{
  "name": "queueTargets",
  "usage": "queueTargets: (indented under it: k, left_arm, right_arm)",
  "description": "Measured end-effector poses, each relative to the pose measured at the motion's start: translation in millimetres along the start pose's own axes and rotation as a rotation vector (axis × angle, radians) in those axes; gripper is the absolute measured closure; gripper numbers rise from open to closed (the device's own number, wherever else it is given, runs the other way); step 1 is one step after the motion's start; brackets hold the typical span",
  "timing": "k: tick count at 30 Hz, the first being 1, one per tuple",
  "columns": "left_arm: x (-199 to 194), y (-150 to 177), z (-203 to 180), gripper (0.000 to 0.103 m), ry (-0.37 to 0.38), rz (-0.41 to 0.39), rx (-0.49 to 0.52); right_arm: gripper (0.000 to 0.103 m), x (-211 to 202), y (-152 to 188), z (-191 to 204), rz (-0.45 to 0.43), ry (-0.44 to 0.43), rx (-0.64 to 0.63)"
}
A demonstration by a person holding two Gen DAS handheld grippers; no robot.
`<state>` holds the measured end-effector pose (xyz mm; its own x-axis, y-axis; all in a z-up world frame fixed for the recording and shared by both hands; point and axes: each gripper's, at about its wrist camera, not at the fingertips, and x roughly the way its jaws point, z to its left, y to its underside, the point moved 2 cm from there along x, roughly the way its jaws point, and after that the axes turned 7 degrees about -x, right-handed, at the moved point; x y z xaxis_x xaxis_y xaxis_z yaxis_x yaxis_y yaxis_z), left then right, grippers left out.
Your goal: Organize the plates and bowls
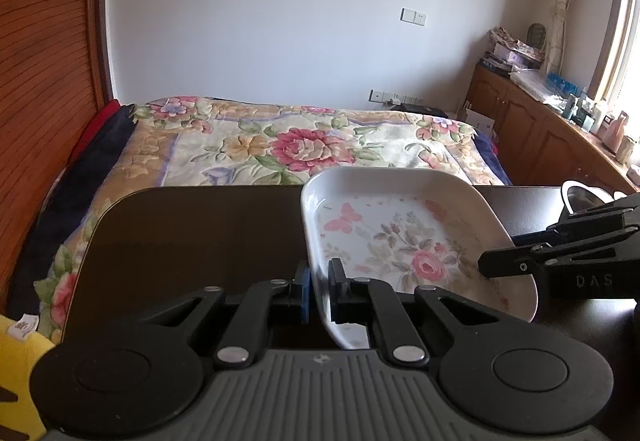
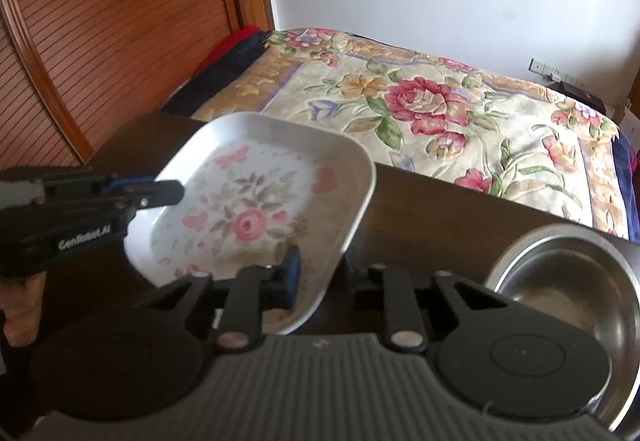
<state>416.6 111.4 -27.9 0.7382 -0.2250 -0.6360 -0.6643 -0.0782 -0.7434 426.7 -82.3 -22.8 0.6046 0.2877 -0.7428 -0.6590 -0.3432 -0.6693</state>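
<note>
A white square plate with pink flowers and butterflies (image 1: 404,241) is held tilted above the dark table (image 1: 192,241). My left gripper (image 1: 320,293) is shut on its near left rim. My right gripper (image 2: 320,273) is shut on the opposite rim of the same plate (image 2: 256,201). Each gripper shows in the other's view: the right one (image 1: 560,253) at the plate's right edge, the left one (image 2: 120,197) at its left edge. A steel bowl (image 2: 560,281) stands on the table to the right of the plate, and its rim (image 1: 580,195) shows in the left wrist view.
A bed with a floral blanket (image 1: 304,145) lies just beyond the table's far edge. A wooden slatted door (image 2: 100,41) is on the left. A wooden cabinet with clutter (image 1: 540,121) runs along the right wall under the window. A yellow object (image 1: 20,361) is at the near left.
</note>
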Motion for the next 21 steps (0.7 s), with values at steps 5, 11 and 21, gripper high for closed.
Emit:
queueTargets:
  k: [5,11,21]
  left_arm:
    - [-14,2,4,0.075,-0.010,-0.014,-0.010]
    - [-38,3,-2,0.075,-0.012,-0.039,0.008]
    - [-93,12,-21,0.075,-0.015,-0.113,0.033]
  right_arm:
    - [0.081,-6,2,8,-0.025,-0.008,-0.009]
    - [0.083,-21,6,11,-0.064,-0.019,-0.004]
    - [0.083,-63,17,15,-0.140,-0.036,0.008]
